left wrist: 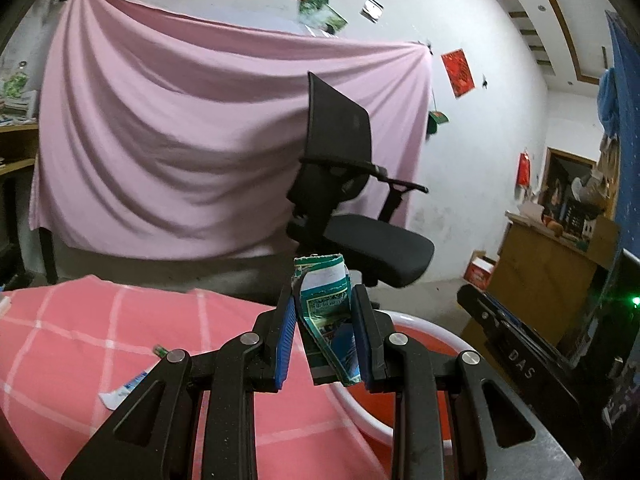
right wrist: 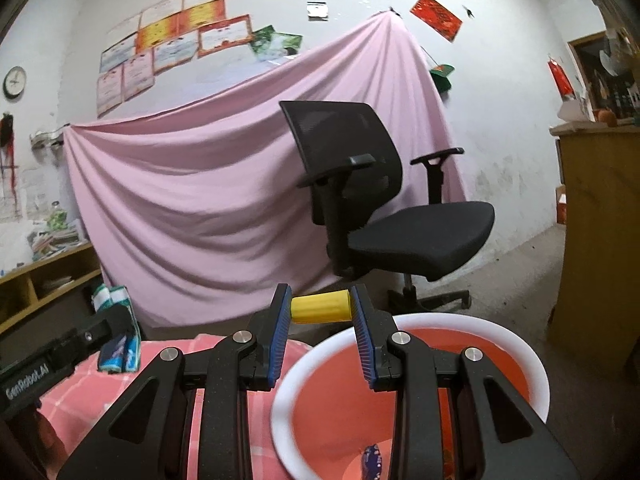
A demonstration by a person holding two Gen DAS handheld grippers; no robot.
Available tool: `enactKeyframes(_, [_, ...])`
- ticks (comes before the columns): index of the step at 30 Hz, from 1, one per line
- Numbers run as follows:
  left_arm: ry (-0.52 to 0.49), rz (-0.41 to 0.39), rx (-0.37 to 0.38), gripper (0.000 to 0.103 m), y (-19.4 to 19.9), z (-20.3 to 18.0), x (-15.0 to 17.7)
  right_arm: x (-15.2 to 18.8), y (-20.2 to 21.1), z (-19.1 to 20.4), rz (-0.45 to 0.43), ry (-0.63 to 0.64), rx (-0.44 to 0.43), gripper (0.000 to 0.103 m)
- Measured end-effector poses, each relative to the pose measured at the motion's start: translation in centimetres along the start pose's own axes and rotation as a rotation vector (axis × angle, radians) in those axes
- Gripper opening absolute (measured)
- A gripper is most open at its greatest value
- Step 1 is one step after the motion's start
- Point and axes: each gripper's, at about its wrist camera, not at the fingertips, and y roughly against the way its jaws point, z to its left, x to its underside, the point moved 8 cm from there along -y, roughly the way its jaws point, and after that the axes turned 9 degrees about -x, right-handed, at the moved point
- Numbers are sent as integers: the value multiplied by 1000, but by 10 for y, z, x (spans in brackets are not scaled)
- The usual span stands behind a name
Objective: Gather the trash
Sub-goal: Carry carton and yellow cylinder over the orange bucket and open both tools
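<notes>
My left gripper (left wrist: 323,300) is shut on a crumpled green and white wrapper (left wrist: 326,308), held in the air over the edge of the pink checked cloth (left wrist: 80,336), beside the red basin (left wrist: 424,334). The same wrapper (right wrist: 116,320) shows at the left of the right wrist view, in the other gripper. My right gripper (right wrist: 320,308) is shut on a short yellow cylinder (right wrist: 320,309), held crosswise just above the near rim of the red basin (right wrist: 532,364) with its white rim. A small purple wrapper (right wrist: 372,456) lies on the basin's bottom.
A black office chair (right wrist: 380,208) stands behind the basin, before a pink sheet (right wrist: 200,184) hung on the wall. A small green item (left wrist: 161,350) and a white and blue tube (left wrist: 126,390) lie on the checked cloth. A wooden cabinet (right wrist: 596,240) stands at right.
</notes>
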Motion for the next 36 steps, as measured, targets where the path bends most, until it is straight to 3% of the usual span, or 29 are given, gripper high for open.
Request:
enactKeyframes(12, [3, 93, 56, 23, -18, -33, 11, 6, 1, -32, 34, -62, 40, 29])
enactKeyframes(21, [111, 214, 94, 23, -40, -42, 22, 13, 0, -49, 71, -91, 61, 29])
enactKeyframes(29, [121, 239, 104, 23, -43, -53, 27, 20, 0, -68, 97, -125, 75, 29])
enactKeyframes(34, [103, 250, 73, 23, -48, -56, 31, 22, 1, -76, 108, -139, 89, 29])
enactKeyframes(36, [101, 265, 68, 33, -50, -56, 35, 22, 1, -78, 112, -148, 98, 29])
